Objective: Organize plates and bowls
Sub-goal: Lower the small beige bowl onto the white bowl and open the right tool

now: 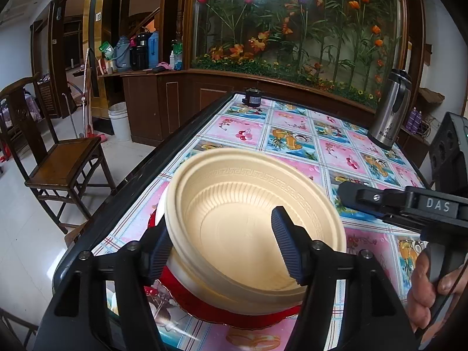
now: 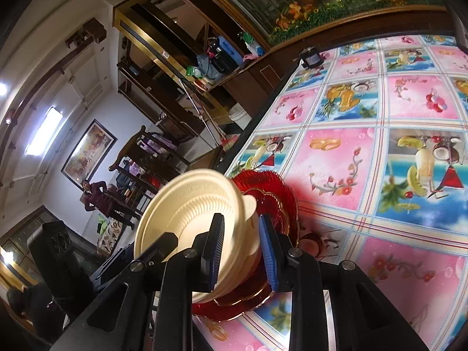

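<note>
Left wrist view, nearest: the left gripper [image 1: 223,244] stands with its jaws apart, one blue ribbed pad outside the wall of the cream bowl [image 1: 251,228] and the other inside the bowl's hollow; a gap shows at the inner pad, so the rim lies between the jaws without being pinched. The cream bowl sits tilted, nested on a white bowl [image 1: 187,275] beneath it, and this stack rests on a red plate [image 1: 210,311] with a scalloped, gold-edged rim, near the counter's left edge. Right wrist view, nearest: the right gripper [image 2: 241,253] straddles the near side of the same stack, its jaws narrowly parted with the nested bowl walls between the pads; whether the pads press on the walls cannot be told. In the left view the right gripper enters from the right, held by a hand [image 1: 430,289] at the frame edge. Middle distance: the counter [image 1: 295,134] carries a cloth of pink and blue fruit-printed squares. Farther: a steel flask [image 1: 390,111] stands at the counter's right side and a small black device [image 1: 253,97] at its far end. Beyond: a wooden chair [image 1: 55,161] on the floor to the left and a glass case of artificial flowers [image 1: 292,29].
</note>
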